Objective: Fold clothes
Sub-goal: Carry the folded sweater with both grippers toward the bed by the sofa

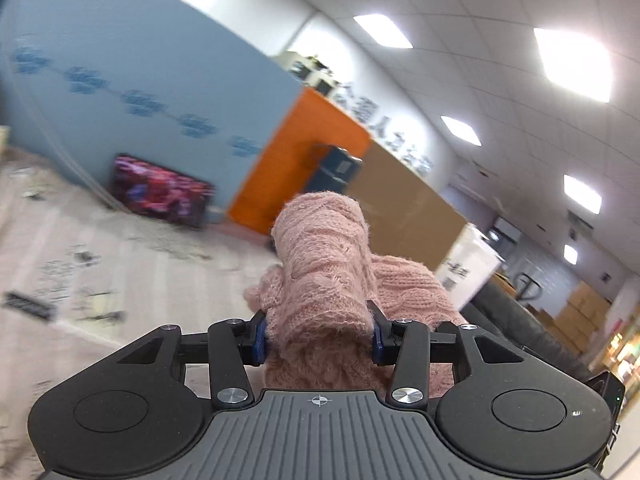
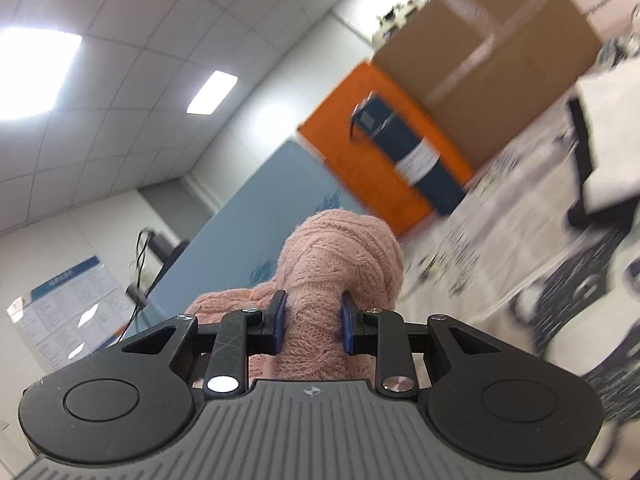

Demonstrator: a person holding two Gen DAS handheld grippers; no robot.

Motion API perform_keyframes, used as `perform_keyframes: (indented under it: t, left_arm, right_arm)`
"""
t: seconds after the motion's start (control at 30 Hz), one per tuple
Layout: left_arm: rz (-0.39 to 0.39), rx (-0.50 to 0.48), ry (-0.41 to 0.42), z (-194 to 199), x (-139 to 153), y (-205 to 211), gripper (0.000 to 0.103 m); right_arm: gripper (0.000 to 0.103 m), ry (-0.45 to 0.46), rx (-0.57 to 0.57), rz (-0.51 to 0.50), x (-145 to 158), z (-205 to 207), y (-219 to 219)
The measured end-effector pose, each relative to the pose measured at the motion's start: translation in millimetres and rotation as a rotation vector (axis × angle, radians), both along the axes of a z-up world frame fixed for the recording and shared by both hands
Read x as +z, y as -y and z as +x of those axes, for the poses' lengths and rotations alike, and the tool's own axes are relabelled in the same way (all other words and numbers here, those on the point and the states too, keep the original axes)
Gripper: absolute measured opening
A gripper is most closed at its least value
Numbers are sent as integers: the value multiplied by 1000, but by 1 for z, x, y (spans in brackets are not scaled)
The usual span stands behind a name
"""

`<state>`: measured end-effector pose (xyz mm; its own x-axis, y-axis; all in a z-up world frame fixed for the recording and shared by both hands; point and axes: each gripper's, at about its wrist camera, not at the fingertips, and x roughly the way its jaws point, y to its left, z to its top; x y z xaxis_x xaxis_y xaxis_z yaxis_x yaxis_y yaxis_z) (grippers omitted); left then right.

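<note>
Sweater gripped by both grippers, lifted toward the ceiling

Sweater (image 1: 324,280), pink and fuzzy with a cable-knit texture, is bunched into a thick roll and fills the middle of each wrist view. The left gripper (image 1: 318,340) has its fingers (image 1: 260,340) clenched on a wide wad of the knit, which bulges up above them. The right gripper (image 2: 312,328) pinches a narrower bundle of the same sweater (image 2: 340,256) between its blue-padded fingers (image 2: 279,324), and more fabric hangs just beside it on the left.

Both cameras tilt upward, so the sweater stands in front of the room and hides part of it. Behind it are an orange panel (image 1: 296,160), a large brown cardboard box (image 2: 488,64), a pale blue partition wall (image 1: 140,60) and a dark blue box (image 2: 404,156). White ceiling tiles with bright light panels (image 1: 572,64) fill the upper area. A patterned light surface (image 1: 80,260) shows blurred at the side.
</note>
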<state>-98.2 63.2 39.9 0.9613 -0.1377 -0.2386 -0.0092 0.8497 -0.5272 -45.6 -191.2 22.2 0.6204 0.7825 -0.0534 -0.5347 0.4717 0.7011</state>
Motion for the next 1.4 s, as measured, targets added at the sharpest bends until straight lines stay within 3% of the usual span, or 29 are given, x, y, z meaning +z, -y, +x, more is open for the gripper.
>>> perform_keyframes:
  t: [0.2, 0.33, 0.4, 0.5, 0.6, 0.7, 0.93, 1.13, 1.3, 1.4]
  left_arm:
    - [99, -201, 5, 101, 2, 77, 44]
    - [78, -316, 52, 158, -3, 122, 44]
    - [89, -364, 92, 183, -4, 144, 44]
    - [186, -411, 114, 216, -7, 176, 44]
    - [176, -463, 99, 244, -14, 194, 44]
    - [149, -464, 68, 263, -23, 204, 44]
    - [206, -402, -2, 282, -39, 206, 47]
    - [264, -346, -91, 297, -52, 204, 61]
    - [314, -311, -97, 293, -56, 203, 73]
    - [316, -283, -89, 281, -48, 198, 85]
  right_arm:
    - [24, 20, -234, 3, 7, 22, 75]
    - [24, 31, -395, -18, 9, 36, 114]
    - [24, 47, -473, -25, 12, 44, 131]
    - [24, 65, -583, -41, 15, 59, 152]
    - [24, 67, -670, -72, 13, 74, 170]
    - [24, 52, -728, -125, 5, 90, 178]
    - [24, -26, -804, -222, -22, 118, 191]
    - [33, -129, -849, -276, -36, 129, 197]
    - [40, -147, -863, -349, -43, 135, 190]
    - [49, -160, -871, -349, -44, 135, 192]
